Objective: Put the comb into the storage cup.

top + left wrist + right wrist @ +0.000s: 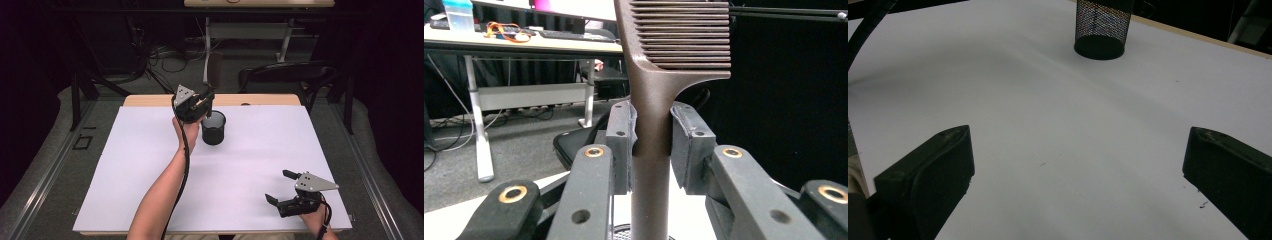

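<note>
A brown comb (215, 67) stands upright with its teeth at the top, and my left gripper (207, 103) is shut on its handle. In the left gripper view the pads (621, 145) clamp the comb (651, 95) from both sides. Directly below it stands a black mesh cup (213, 128) on the white sheet, its rim (624, 231) just visible by the handle. I cannot tell if the handle's lower end is inside the cup. My right gripper (277, 185) rests open near the table's front right, with nothing between its fingers. It (1078, 165) faces the mesh cup (1100, 27) far ahead.
A white sheet (150, 170) covers most of the wooden table (150, 100). A dark chair (285, 75) stands behind the table's far right edge. Farther back there is a desk (260, 3) with cables on the floor beneath.
</note>
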Demonstrator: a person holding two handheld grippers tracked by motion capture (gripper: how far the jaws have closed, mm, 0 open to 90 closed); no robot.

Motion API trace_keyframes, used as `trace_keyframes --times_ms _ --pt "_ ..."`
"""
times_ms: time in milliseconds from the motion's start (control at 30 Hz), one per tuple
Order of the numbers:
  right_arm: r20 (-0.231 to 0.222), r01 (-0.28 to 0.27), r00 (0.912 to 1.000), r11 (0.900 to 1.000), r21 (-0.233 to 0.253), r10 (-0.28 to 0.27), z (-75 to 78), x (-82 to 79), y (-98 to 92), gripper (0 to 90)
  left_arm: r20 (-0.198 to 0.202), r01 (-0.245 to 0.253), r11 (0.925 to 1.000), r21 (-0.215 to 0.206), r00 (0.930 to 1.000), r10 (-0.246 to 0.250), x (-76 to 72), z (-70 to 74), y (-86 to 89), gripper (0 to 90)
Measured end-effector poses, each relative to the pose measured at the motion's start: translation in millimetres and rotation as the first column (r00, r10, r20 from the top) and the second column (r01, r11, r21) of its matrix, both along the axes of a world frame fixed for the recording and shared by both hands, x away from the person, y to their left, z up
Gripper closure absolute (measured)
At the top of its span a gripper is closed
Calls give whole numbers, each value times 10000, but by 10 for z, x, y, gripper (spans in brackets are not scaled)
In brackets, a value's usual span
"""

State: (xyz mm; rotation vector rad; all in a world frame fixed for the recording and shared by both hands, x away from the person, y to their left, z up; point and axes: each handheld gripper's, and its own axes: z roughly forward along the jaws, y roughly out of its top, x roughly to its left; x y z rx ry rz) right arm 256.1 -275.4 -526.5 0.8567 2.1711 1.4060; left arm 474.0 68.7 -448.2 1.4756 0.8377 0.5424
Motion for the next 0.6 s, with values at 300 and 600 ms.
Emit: trace_keyframes --times_ms 300,600 --pt "-22 -1 10000 10000 9 1 -1 0 1 0 19 -68 10000 -72 10000 68 19 -37 -10 724" --pt "-16 0 10000 10000 16 0 -1 0 2 0 46 -43 9999 -149 10000 44 37 -68 -7 724"
